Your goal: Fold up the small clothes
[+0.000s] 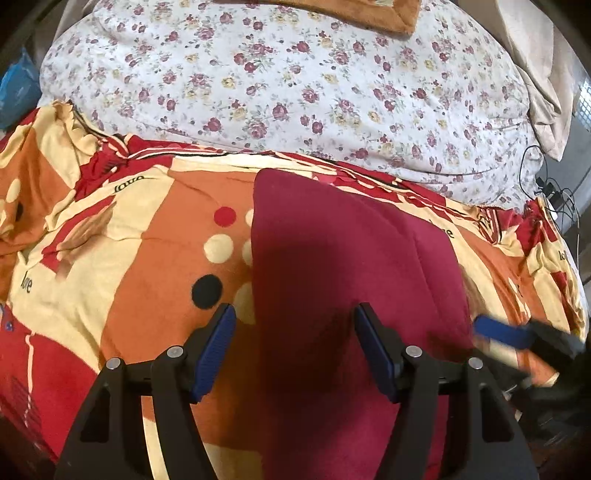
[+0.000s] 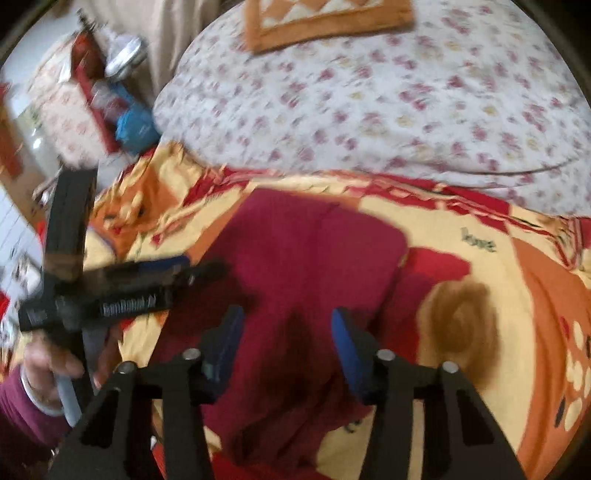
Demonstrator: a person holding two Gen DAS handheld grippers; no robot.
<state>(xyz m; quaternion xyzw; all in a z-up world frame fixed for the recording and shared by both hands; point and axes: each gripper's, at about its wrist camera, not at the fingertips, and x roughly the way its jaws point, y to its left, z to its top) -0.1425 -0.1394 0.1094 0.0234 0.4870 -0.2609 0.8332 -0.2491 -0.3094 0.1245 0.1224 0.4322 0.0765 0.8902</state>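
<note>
A dark red garment (image 1: 343, 266) is lying on a blanket (image 1: 140, 236) patterned in orange, cream and red with black and cream dots. Behind it a white quilt (image 1: 295, 92) is showing small maroon and yellow flowers. An orange-bordered cloth (image 2: 325, 22) is resting on top. The grippers' pads (image 1: 216, 347) are showing blue on black frames.

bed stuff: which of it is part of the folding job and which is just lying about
Part of the job:
- maroon garment
- left hand-held gripper, open above it
- right hand-held gripper, open above it

Just lying about:
- patterned blanket
- floral quilt
- orange mat
- black cables
- blue packet
</note>
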